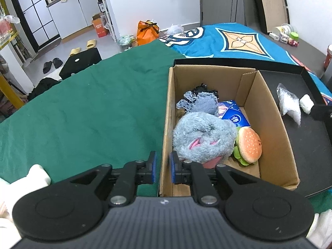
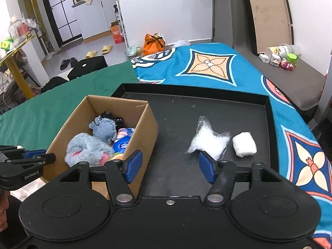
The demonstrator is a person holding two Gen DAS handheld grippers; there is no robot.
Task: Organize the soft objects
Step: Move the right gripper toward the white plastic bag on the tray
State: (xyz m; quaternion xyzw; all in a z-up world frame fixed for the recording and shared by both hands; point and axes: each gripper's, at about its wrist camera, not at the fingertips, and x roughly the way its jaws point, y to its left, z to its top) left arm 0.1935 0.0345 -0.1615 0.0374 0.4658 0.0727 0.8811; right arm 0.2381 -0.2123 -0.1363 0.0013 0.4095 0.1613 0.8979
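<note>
Cardboard box (image 2: pixel 145 128) sits at the left of the black tray (image 2: pixel 269 124), already holding a grey plush (image 1: pixel 199 141), a burger toy (image 1: pixel 250 145), a blue packet (image 1: pixel 234 114) and some grey cloth (image 1: pixel 199 103). Two soft things are left on the tray floor to its right: a clear bag of white filling (image 2: pixel 207 141) and, just beside it, a white roll (image 2: pixel 244 144).

Our left gripper (image 1: pixel 162 167) straddles the box's near-left wall, one pad outside and one inside, the gap narrow; we judge it is pinching that wall to steady the box, though contact is hard to confirm. Our right gripper (image 2: pixel 170 167) hangs wide and empty over bare tray, just short of the bag.

For this step we would go for the bag first, since it lies nearest. We should come down over its bulky middle, not the thin plastic corner, close gently so the film does not slip out, then lift clear of the box rim before letting go.
</note>
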